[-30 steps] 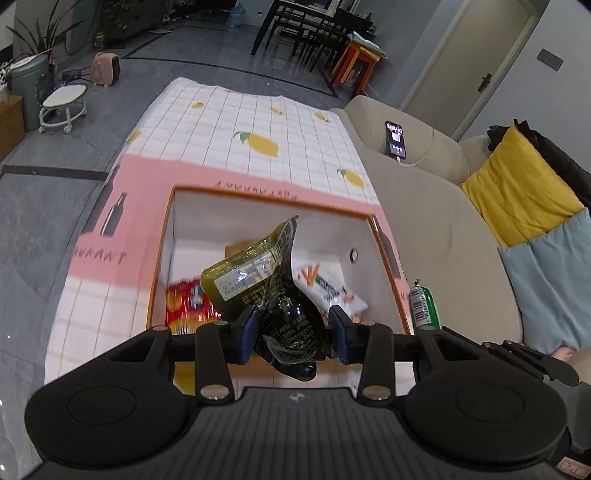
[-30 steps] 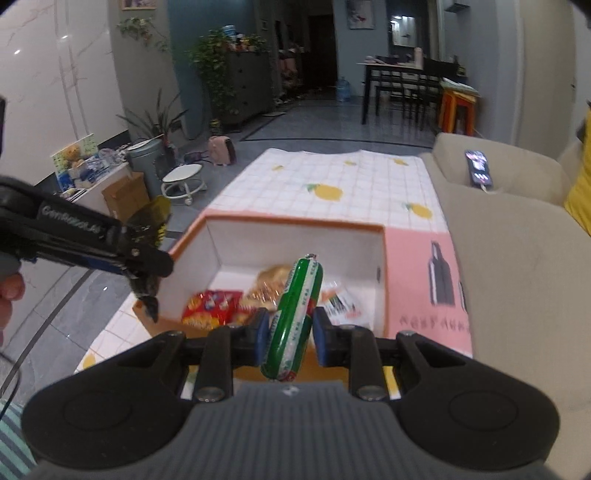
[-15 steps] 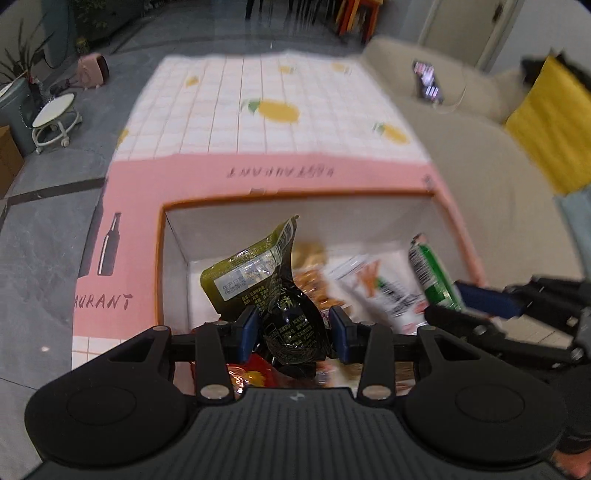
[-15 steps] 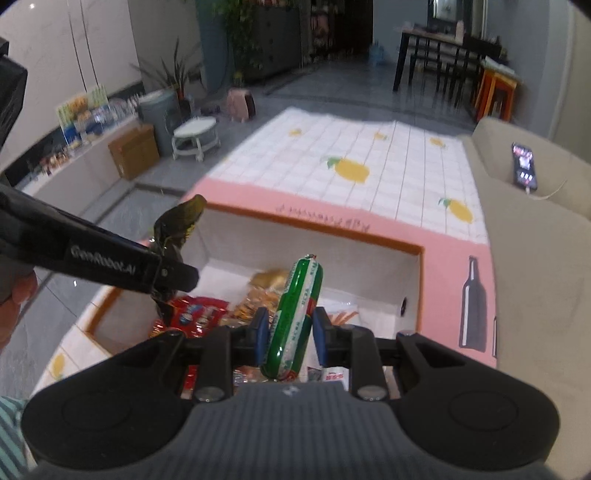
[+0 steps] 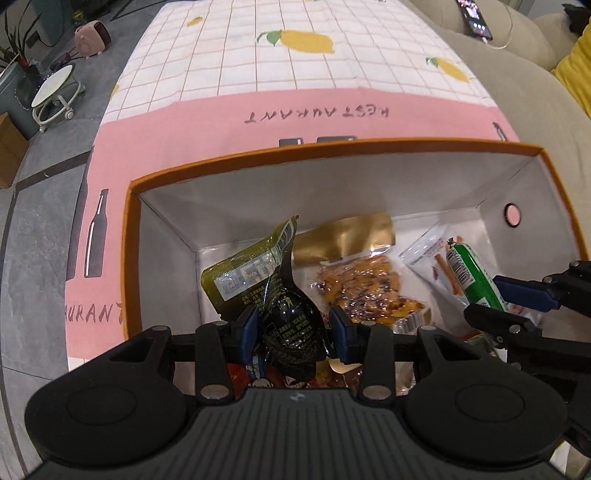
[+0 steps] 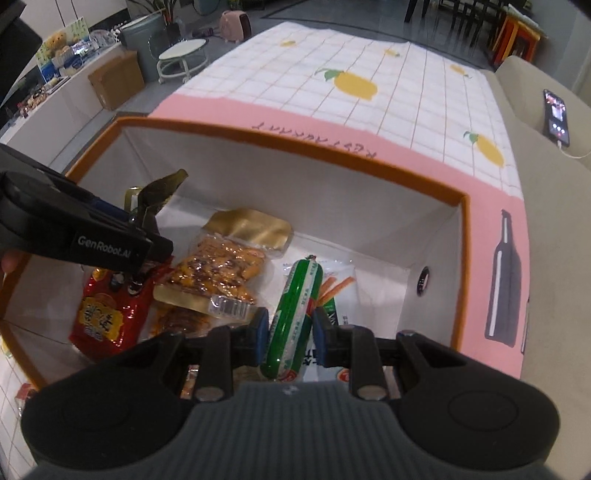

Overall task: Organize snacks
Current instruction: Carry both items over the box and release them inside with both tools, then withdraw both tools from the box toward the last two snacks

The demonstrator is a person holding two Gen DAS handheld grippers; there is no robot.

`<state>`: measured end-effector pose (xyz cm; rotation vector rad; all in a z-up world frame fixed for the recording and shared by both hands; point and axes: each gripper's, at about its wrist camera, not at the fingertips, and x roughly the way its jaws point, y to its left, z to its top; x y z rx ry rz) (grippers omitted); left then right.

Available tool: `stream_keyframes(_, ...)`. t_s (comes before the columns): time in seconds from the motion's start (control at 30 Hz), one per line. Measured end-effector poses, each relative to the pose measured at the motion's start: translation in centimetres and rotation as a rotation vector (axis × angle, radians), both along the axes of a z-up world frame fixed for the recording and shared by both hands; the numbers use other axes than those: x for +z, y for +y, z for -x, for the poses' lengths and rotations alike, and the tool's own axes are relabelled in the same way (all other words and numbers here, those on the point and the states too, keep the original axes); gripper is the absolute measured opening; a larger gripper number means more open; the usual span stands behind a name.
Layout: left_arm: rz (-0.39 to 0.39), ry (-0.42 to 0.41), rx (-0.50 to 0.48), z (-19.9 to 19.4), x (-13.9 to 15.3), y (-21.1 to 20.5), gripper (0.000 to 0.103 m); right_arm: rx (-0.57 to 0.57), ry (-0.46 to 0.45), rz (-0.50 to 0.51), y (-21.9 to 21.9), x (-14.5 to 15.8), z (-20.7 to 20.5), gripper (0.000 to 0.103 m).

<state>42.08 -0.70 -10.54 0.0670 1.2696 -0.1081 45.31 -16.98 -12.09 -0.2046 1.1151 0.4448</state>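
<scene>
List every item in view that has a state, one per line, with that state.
left gripper: shut on the dark green packet, over the box.
right gripper: shut on the green sausage, over the box.
orange box: open, no lid on it, partly filled.
gold-topped snack pack: lying flat in the box.
red packet: lying in the box.
phone: screen lit, cable plugged in, on the sofa.

A grey tiled floor runs at nine o'clock. At ten o'clock stand a round white stool on castors and a pink heater. A beige sofa fills two o'clock, with a phone on it. Dark dining chairs stand at twelve o'clock.
</scene>
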Motion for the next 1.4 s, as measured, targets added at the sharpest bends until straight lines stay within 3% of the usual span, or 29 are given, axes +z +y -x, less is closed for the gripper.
stream_keyframes(0.53, -0.015, 0.019, 0.002, 0.0, -0.8, 0.0, 0.053, 0.001, 0.064, 0.023, 1.0, -1.1, -0.8, 0.024)
stream_keyframes(0.67, -0.004, 0.009, -0.009, 0.4, 0.2, 0.0, 0.064, -0.005, 0.061, 0.017, 0.8, -0.4, -0.7, 0.041)
stream_keyframes(1.07, 0.049, -0.113, -0.012, 5.0, 6.2, 0.1, 0.069, -0.055, 0.009, -0.042, -1.0, 4.2, 1.9, 0.052)
stream_keyframes(1.4, 0.057, -0.288, -0.045, 12.5, 12.3, 0.0, 0.07, -0.106, -0.092, -0.162, -3.6, 9.1, 8.8, 0.052)
